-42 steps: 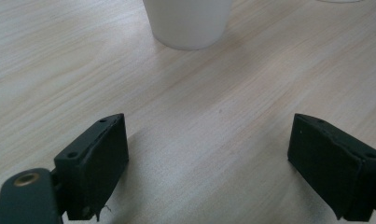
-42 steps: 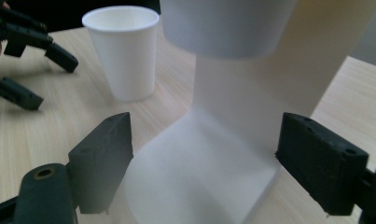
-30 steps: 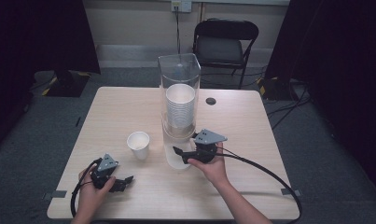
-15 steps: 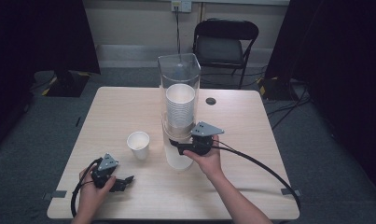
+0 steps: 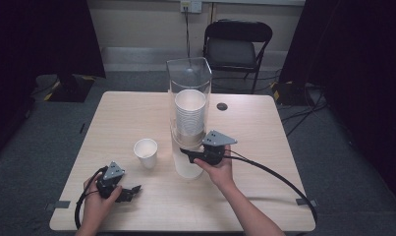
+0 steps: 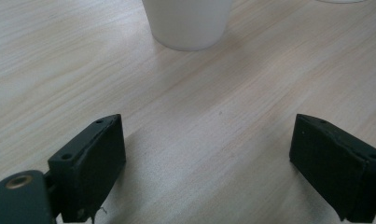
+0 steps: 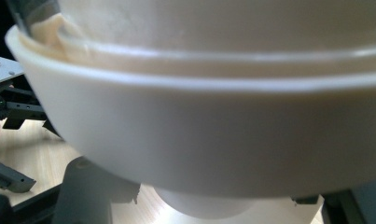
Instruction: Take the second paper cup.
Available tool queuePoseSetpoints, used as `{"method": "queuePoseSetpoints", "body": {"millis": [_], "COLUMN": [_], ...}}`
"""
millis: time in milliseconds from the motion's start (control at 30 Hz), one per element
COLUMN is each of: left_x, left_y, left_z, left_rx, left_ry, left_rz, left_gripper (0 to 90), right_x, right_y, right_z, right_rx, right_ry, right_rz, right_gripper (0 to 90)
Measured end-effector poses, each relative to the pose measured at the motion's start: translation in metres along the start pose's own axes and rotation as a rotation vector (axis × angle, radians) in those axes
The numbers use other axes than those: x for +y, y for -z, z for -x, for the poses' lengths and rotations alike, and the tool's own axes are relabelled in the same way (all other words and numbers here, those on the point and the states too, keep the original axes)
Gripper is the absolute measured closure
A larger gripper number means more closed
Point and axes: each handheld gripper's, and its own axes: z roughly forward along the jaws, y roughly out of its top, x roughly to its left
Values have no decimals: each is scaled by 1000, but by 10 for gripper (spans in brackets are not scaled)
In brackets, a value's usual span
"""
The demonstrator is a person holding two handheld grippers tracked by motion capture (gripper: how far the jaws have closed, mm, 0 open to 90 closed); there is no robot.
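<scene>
A clear dispenser tube (image 5: 188,78) stands at the table's middle with a stack of white paper cups (image 5: 189,115) inside. The lowest cup (image 5: 184,167) sticks out below it. My right gripper (image 5: 188,156) reaches in from the right, and its jaws have just been closing with that cup between them. The cup (image 7: 199,130) bulges close up in the right gripper view, hiding most of both jaws. A single paper cup (image 5: 146,152) stands left of the tube. My left gripper (image 5: 131,191) rests open near the front left edge, pointing toward that cup (image 6: 188,23), nothing between its jaws.
A small black round disc (image 5: 222,106) lies on the wooden table (image 5: 264,196) behind the tube to the right. A black folding chair (image 5: 237,44) stands beyond the far edge. The right gripper's cable (image 5: 274,174) loops across the table's right front.
The right hand shifted left and in toward the tube's base, and its jaws closed around the lowest cup. The left hand stayed where it was.
</scene>
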Motion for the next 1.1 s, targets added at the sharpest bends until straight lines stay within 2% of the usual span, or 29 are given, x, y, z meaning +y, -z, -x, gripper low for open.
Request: {"method": "queuePoseSetpoints", "body": {"millis": [267, 300, 333, 367, 400, 433, 500, 567, 767, 900, 1100], "left_x": [0, 0, 0, 0, 0, 0, 1, 1, 1, 1, 1], "left_y": [0, 0, 0, 0, 0, 0, 0, -1, -1, -1, -1], "left_z": [0, 0, 0, 0, 0, 0, 0, 0, 0, 0, 0], "left_rx": [3, 3, 3, 4, 7, 6, -2, 0, -1, 2, 3], "left_ry": [0, -1, -1, -1, -3, -3, 5, 2, 2, 0, 0], "left_rz": [0, -1, -2, -2, -1, -2, -6, -5, -9, -9, -9], "left_gripper": [99, 98, 98, 97, 97, 96, 93, 88, 78, 78, 78], "right_x": [0, -4, -4, -10, -24, -29, -42, -46, -43, -47, -50], "right_y": [-1, -3, -3, -6, -8, -7, -11, -11, -9, -7, -4], "right_z": [0, -1, -1, 0, 1, 2, 2, 6, 10, 10, 12], "right_rx": [-6, -3, -3, -6, 1, -1, 6, 17, 35, 40, 41], "right_ry": [12, 16, 16, 29, 8, -12, -14, -41, -3, -17, -3], "right_rz": [-3, -25, -25, -97, -83, -110, -167, -163, -161, -171, -194], "right_gripper": [351, 364, 364, 367, 370, 369, 369, 366, 360, 357, 354]}}
